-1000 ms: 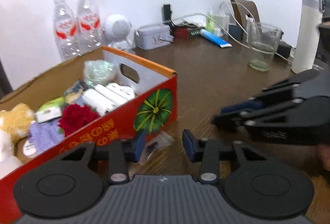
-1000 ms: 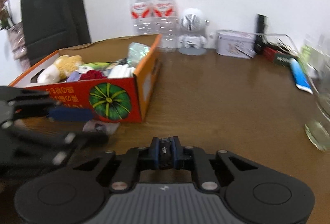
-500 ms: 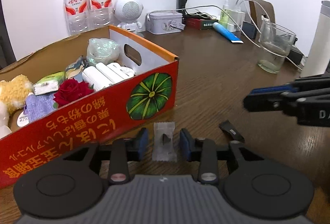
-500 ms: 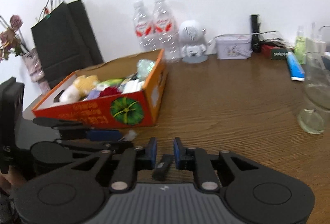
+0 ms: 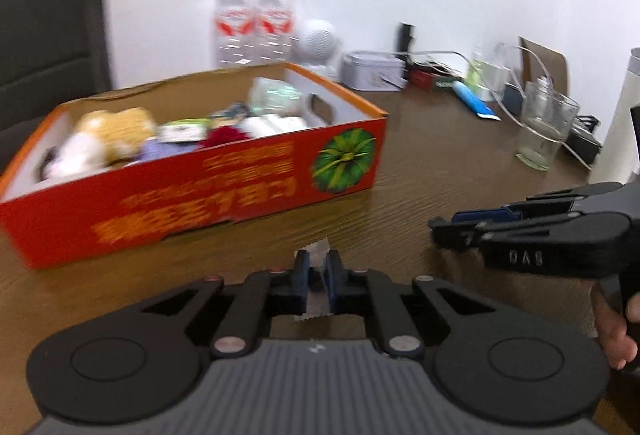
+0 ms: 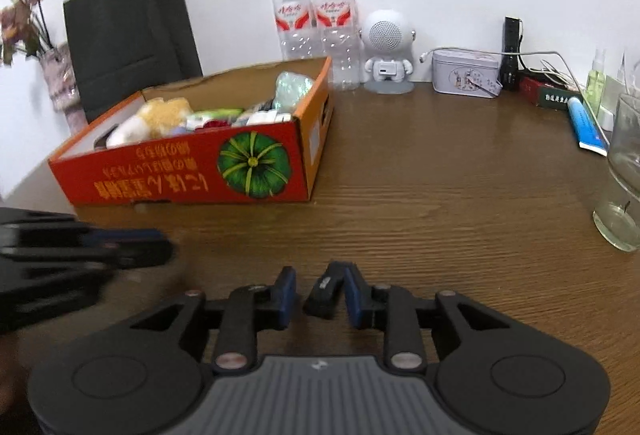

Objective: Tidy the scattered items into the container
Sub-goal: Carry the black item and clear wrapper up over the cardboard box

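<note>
L gripper is pinching the clear sachet w/ jaws closed for the box, while R gripper is gaping round a black clip near the table's front edge.

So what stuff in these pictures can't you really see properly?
- Small packet in the left gripper: left wrist view, fingers cover it, contents unreadable.
- Box lettering: left wrist view, motion blur.
- Small black object: right wrist view, too small to identify.
- Glass: right wrist view, cut off by the edge.

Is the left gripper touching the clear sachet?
Touching. The left wrist view shows the left gripper with both pads pinching the clear sachet.
</note>
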Demonstrator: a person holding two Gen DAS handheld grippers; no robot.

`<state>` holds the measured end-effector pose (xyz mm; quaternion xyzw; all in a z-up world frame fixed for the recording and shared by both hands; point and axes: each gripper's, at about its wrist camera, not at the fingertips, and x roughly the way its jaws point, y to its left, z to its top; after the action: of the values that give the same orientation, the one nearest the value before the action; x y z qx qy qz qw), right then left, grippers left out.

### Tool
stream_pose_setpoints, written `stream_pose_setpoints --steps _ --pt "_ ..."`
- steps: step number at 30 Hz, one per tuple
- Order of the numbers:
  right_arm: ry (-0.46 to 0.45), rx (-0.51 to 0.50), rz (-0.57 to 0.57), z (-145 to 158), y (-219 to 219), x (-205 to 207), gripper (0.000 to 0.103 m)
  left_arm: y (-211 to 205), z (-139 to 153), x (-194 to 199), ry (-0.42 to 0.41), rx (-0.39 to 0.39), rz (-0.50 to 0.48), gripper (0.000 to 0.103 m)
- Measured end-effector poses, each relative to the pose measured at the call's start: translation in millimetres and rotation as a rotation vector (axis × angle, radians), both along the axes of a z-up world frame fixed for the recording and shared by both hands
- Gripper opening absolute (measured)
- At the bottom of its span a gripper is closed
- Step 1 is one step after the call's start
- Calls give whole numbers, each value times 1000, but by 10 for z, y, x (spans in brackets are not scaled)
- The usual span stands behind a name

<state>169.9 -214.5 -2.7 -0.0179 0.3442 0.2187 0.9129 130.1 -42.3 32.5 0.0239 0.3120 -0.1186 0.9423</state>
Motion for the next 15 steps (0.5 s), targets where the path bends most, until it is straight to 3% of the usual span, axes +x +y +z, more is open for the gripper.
stream_pose_setpoints --steps 1,4,9,11,15 --pt "-7 -7 7 -8 20 -17 12 43 8 -85 -1 -3 25 9" --pt "-31 -43 10 -15 82 -60 11 159 83 -354 -3 -47 88 8" --pt "-50 -31 57 55 184 -194 10 229 288 -963 -91 -119 147 8" --pt "-86 -29 65 144 254 -386 10 239 284 -1157 -95 -141 149 8" --pt "-84 75 84 295 274 -914 10 287 238 -1455 -59 -130 194 8"
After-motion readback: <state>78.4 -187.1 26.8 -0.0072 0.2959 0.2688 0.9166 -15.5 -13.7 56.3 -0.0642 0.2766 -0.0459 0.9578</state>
